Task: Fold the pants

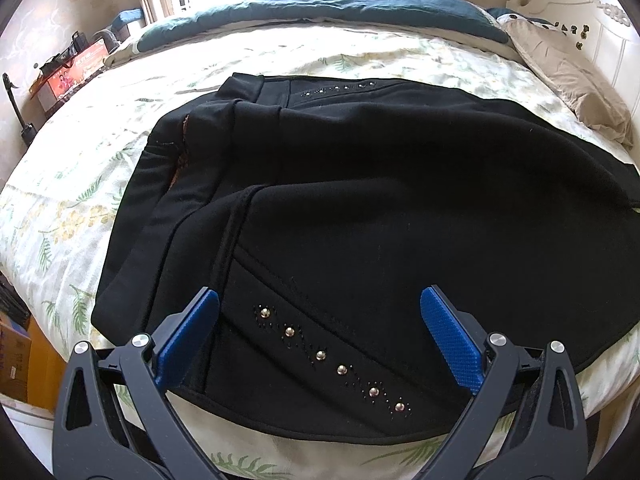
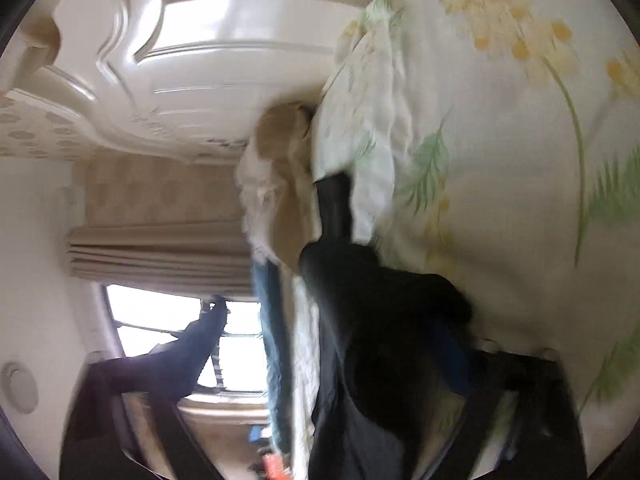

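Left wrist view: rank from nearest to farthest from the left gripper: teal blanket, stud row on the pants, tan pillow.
1. Stud row: on the black pants, between the open fingers of the left gripper.
2. Tan pillow: far right, past the pants.
3. Teal blanket: bed's far edge by the window.

Left hand-held gripper point(image 1: 319, 300): two dark grey-blue plastic arms with triangular cut-outs, round silver screw heads at the joints, bright blue fingers point(image 1: 450, 338) with a fine dotted grip texture. Right hand-held gripper point(image 2: 320, 420): dark arms, heavily blurred, detail unreadable.
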`<move>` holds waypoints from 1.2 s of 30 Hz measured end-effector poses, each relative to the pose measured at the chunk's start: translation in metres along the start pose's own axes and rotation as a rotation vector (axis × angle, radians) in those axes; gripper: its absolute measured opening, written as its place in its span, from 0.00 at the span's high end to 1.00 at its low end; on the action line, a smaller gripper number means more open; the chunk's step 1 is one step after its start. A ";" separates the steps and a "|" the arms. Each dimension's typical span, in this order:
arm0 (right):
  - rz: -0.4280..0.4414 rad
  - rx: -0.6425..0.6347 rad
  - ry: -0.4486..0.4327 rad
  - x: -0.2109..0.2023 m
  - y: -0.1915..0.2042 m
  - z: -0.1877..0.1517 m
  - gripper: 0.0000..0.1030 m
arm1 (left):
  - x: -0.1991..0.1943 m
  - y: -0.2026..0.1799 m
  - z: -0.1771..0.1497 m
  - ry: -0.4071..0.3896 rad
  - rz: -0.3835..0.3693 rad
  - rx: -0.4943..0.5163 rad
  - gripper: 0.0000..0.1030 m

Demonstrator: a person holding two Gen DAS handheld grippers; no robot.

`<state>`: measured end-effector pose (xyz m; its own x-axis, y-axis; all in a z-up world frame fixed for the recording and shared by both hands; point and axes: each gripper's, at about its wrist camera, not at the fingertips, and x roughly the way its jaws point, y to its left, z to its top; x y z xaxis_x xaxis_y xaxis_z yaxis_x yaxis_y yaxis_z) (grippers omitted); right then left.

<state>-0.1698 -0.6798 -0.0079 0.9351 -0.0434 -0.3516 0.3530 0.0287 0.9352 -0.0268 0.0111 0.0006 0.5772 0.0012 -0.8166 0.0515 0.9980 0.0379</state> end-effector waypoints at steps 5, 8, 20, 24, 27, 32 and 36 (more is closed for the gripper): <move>-0.197 -0.302 -0.120 -0.013 0.023 0.009 0.94 | 0.000 0.001 -0.001 0.000 -0.002 0.002 0.02; -0.285 -0.481 -0.188 -0.024 0.033 0.006 0.94 | 0.002 0.002 -0.001 -0.001 -0.005 -0.002 0.02; -0.396 -0.326 -0.351 -0.074 -0.001 0.014 0.57 | 0.011 0.009 -0.003 -0.005 -0.060 -0.012 0.02; -0.346 -0.477 -0.331 -0.064 0.037 -0.027 0.48 | 0.010 0.010 -0.007 -0.027 -0.075 0.009 0.02; -0.271 -0.578 -0.174 -0.029 0.064 -0.066 0.36 | 0.004 0.016 -0.004 -0.012 -0.089 0.046 0.02; -0.134 -0.759 0.161 0.054 0.109 -0.146 0.35 | -0.025 0.053 0.023 -0.080 -0.156 0.054 0.02; -0.062 -0.955 0.395 0.120 0.146 -0.212 0.35 | -0.021 0.100 0.073 -0.092 -0.276 0.006 0.02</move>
<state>0.0003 -0.4691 0.0773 0.7969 0.2544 -0.5479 0.1164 0.8254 0.5525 0.0256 0.1063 0.0641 0.6122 -0.2765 -0.7408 0.2218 0.9593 -0.1748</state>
